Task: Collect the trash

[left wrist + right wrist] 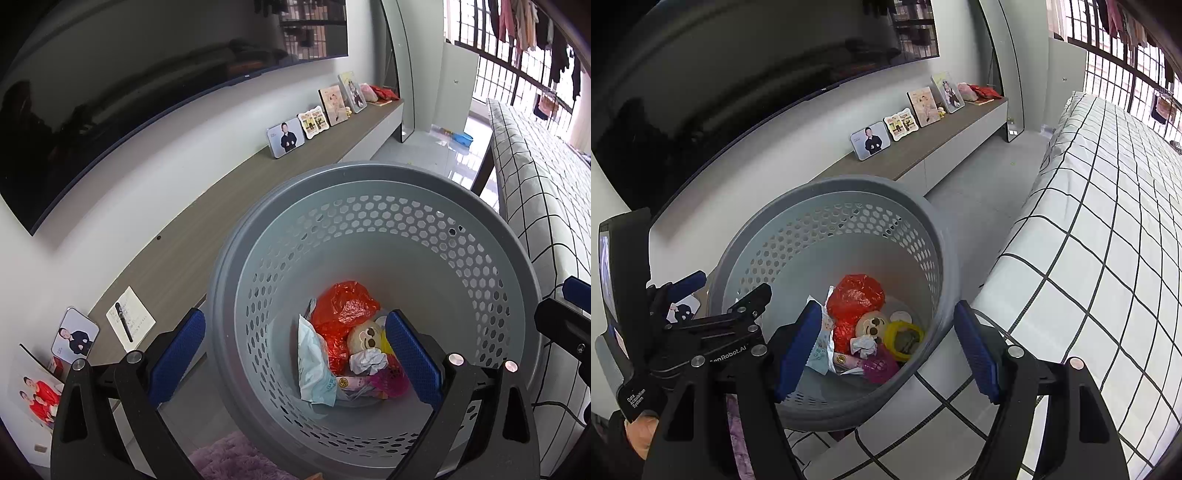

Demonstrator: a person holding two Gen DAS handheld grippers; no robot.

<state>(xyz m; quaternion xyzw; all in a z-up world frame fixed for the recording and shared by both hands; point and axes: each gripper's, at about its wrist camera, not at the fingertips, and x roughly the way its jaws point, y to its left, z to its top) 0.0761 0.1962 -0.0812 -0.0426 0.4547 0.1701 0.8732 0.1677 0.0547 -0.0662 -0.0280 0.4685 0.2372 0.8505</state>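
A grey perforated trash basket point(480, 258) stands on the floor between a low cabinet and a bed; it also shows in the right wrist view point(827, 192). Inside lie a red plastic bag point(343, 306), a pale blue wrapper point(314, 362), a crumpled white paper point(365, 360), a round cartoon-face item point(365, 338) and a pink piece point(391, 380). The right wrist view also shows a yellow ring lid point(905, 339). My left gripper point(295, 358) is open and empty above the basket, straddling its left wall. My right gripper point(886, 350) is open and empty, straddling its right wall.
A long wood-topped cabinet point(221, 206) along the wall carries photo frames point(286, 137) and a notepad with a pen point(129, 319). A large TV point(129, 92) hangs above. A bed with a checked sheet point(1108, 258) is on the right. A purple rug point(229, 458) lies below.
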